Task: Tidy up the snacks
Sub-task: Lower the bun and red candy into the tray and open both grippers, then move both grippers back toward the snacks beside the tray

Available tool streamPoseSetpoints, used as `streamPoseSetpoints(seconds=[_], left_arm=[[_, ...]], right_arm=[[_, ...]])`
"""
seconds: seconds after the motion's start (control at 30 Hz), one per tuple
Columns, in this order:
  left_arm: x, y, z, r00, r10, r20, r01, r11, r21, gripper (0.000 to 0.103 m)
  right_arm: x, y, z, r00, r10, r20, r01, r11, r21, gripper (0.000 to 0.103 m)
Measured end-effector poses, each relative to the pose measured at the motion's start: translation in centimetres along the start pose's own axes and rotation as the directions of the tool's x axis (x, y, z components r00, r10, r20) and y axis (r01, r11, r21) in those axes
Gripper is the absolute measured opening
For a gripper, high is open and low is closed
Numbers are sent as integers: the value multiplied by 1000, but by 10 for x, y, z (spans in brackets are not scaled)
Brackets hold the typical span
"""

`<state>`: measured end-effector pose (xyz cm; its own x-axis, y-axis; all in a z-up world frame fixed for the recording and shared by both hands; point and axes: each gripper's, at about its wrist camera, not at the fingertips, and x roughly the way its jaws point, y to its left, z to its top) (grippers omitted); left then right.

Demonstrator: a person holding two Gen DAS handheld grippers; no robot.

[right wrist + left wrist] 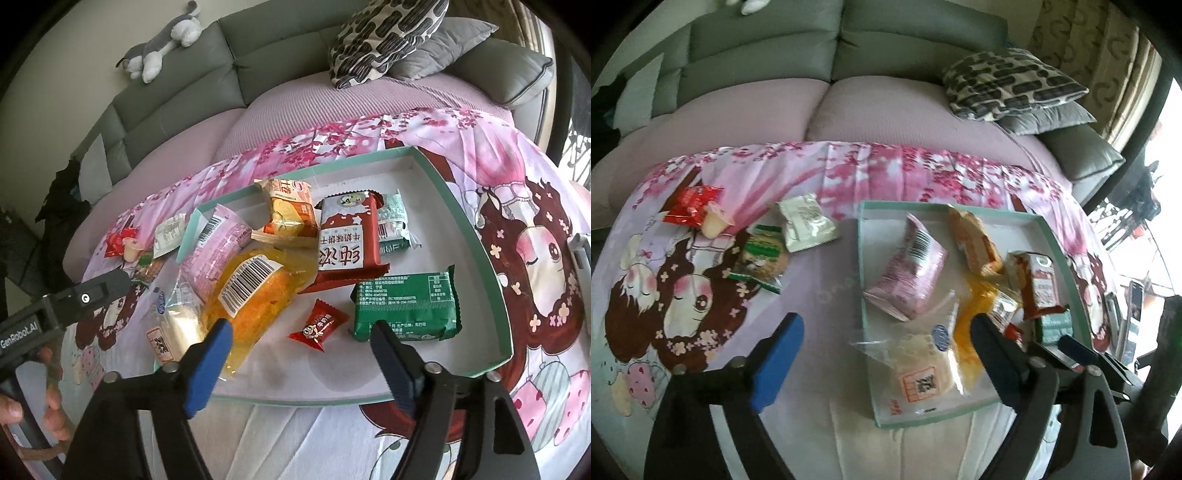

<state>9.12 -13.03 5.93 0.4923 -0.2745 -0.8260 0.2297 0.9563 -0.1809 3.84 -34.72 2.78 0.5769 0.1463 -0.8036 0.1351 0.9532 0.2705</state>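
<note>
Both my grippers stand wide and empty; the loose snacks (753, 236) lie up-left of my left gripper (886, 354), nearer it than the right gripper (299, 354)

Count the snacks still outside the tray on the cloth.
4, all left of the tray: red packet, jelly cup touching it, white packet, green-edged clear packet. Something small may hide under these.
</note>
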Motion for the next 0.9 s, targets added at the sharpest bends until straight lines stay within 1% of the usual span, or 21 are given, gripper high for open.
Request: streamPoseSetpoints(seconds=[0.13,0.2,0.27,0.37,0.53,0.67,0.9], left_arm=[[0,8,0,999,37,18,-37,999,-8,94],[-1,11,0,997,67,39,-67,998,-9,96],[-3,15,0,993,99,64,-98,995,-7,100],[-5,18,0,989,119,89,-119,993,-9,101],[-9,24,1,987,109,114,-107,994,-26,101],[-10,28,1,990,77,115,-73,997,-38,101],[-12,31,0,987,108,120,-106,994,-20,101]], right_arm=[[0,0,0,1000,1,7,-1,1000,0,92],[-1,0,1,1000,5,14,-5,1000,-5,103],[-3,2,1,999,7,31,-7,1000,-17,103],[-4,5,1,999,7,45,-5,1000,-29,103],[-6,8,1,998,19,66,-17,999,-30,103],[-9,9,2,996,18,89,-15,999,-28,103],[-8,14,4,996,17,90,-13,999,-39,103]])
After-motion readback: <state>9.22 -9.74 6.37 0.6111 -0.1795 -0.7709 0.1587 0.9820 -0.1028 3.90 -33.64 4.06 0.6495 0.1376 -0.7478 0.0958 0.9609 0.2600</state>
